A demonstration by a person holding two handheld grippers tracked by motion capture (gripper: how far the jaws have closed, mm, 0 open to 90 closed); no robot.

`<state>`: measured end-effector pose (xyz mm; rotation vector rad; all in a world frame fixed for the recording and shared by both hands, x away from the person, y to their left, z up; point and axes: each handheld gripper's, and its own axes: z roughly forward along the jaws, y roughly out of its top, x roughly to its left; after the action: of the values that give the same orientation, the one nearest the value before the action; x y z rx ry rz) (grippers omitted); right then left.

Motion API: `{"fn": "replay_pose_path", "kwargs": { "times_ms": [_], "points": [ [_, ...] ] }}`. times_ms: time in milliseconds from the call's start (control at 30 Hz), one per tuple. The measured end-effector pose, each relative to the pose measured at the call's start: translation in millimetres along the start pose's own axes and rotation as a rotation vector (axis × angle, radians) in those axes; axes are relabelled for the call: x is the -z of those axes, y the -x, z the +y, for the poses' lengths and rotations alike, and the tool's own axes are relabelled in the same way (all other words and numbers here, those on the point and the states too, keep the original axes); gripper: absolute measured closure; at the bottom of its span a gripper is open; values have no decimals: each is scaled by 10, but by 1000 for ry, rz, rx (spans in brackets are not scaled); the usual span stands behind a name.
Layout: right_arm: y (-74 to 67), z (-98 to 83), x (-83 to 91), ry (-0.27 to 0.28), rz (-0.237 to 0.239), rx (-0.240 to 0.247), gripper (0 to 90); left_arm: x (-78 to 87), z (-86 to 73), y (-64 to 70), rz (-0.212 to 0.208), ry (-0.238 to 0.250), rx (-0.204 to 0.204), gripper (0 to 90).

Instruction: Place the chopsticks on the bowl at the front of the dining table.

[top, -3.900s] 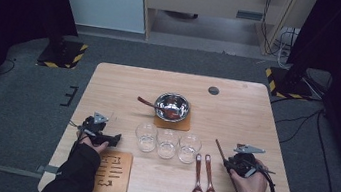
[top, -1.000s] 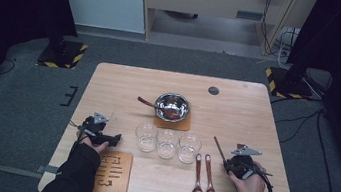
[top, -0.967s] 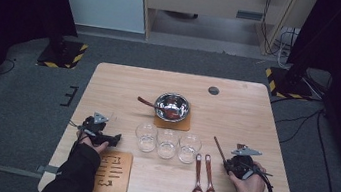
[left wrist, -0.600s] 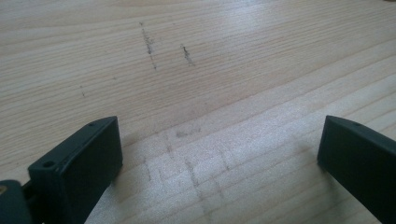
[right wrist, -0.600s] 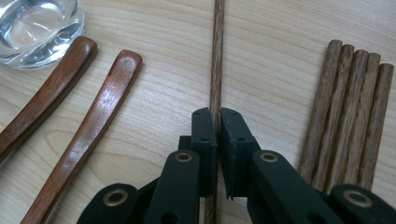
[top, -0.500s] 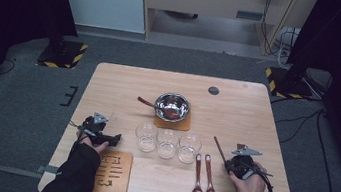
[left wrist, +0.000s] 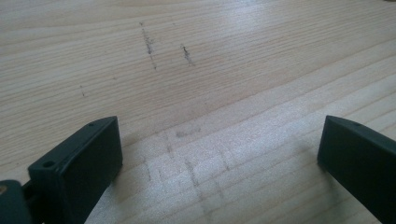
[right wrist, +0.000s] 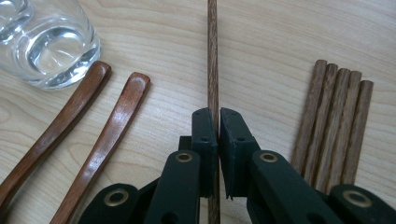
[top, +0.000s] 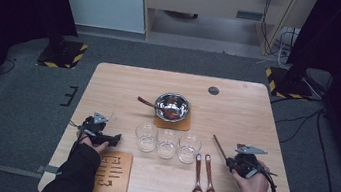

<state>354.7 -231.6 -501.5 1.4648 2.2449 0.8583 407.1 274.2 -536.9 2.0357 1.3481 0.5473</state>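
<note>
My right gripper (right wrist: 215,119) is shut on a single dark wooden chopstick (right wrist: 213,56), which runs straight ahead between the pads. In the high view that chopstick (top: 220,147) slants up and left from the right gripper (top: 231,161) at the table's right front. Several more chopsticks (right wrist: 334,121) lie side by side just right of the jaws. Two brown wooden spoons (right wrist: 116,121) lie to the left, beside a clear glass (right wrist: 46,42). My left gripper (left wrist: 219,140) is open over bare wood, with nothing between its jaws; in the high view the left gripper (top: 114,140) is at the left front.
Three glasses (top: 167,142) stand in a row at mid-table. Behind them a steel bowl (top: 172,106) with a spoon (top: 146,102) rests on a coaster (top: 172,123). A wooden board (top: 112,172) lies by the left hand. The two spoons (top: 204,181) lie near the front edge.
</note>
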Motion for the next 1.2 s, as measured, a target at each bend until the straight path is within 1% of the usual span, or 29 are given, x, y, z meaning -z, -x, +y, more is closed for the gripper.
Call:
{"fn": "replay_pose_path", "kwargs": {
  "times_ms": [233, 567, 633, 933, 1067, 1200],
  "points": [
    [12, 21, 40, 24, 4, -7, 851, 0, 0, 0, 0, 0, 0, 0],
    [16, 46, 82, 51, 8, -2, 851, 0, 0, 0, 0, 0, 0, 0],
    [20, 50, 94, 57, 8, -8, 851, 0, 0, 0, 0, 0, 0, 0],
    [41, 59, 126, 68, 6, -12, 851, 0, 0, 0, 0, 0, 0, 0],
    [57, 69, 148, 82, 3, -13, 851, 0, 0, 0, 0, 0, 0, 0],
    [81, 76, 167, 83, 1, -22, 851, 0, 0, 0, 0, 0, 0, 0]
  ]
}}
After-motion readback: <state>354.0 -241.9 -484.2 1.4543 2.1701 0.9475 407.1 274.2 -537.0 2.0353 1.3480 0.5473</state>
